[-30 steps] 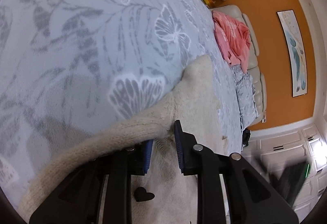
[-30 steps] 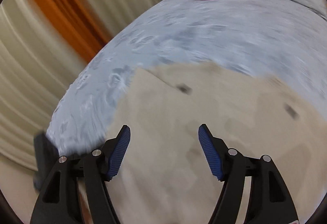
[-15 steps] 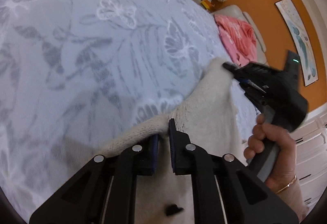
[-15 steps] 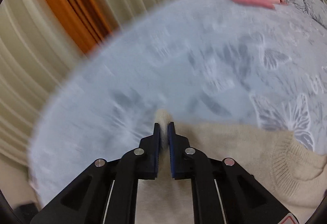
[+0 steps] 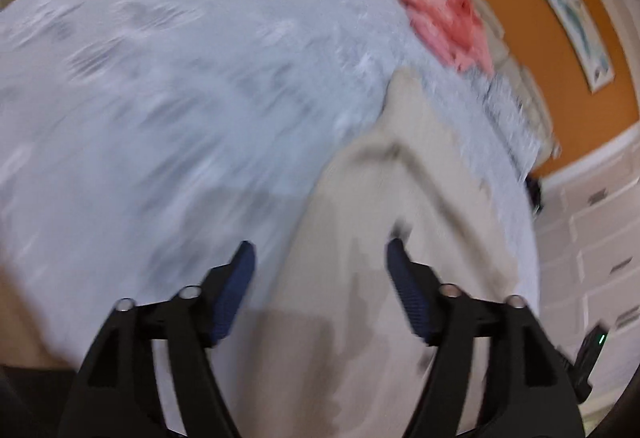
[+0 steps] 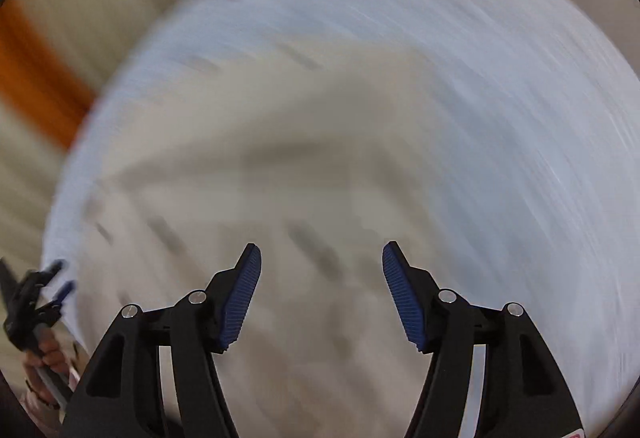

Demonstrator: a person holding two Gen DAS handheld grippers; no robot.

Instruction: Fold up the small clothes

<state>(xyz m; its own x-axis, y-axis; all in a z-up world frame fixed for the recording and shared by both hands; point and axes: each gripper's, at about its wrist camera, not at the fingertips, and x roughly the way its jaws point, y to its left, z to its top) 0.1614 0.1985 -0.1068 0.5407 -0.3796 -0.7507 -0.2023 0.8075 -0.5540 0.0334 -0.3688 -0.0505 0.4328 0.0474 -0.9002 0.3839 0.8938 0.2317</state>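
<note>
Both the left gripper [image 5: 320, 258] and right gripper [image 6: 322, 258] gape wide, empty, above the cream sweater [image 5: 360, 238] on the bedspread [image 5: 180, 98]. Soft, light knit; through blur, its 12 o'clock tip probably offers the hold.

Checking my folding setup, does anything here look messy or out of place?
Nothing looks damaged or spilled. The cream sweater lies on the bedspread, partly folded and uneven. Both views are blurred, so fine detail is unclear.

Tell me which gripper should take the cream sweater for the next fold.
Left, probably. Both are open and empty, but the left gripper straddles the cream sweater edge on the bedspread; the right gripper hovers over its middle.
</note>
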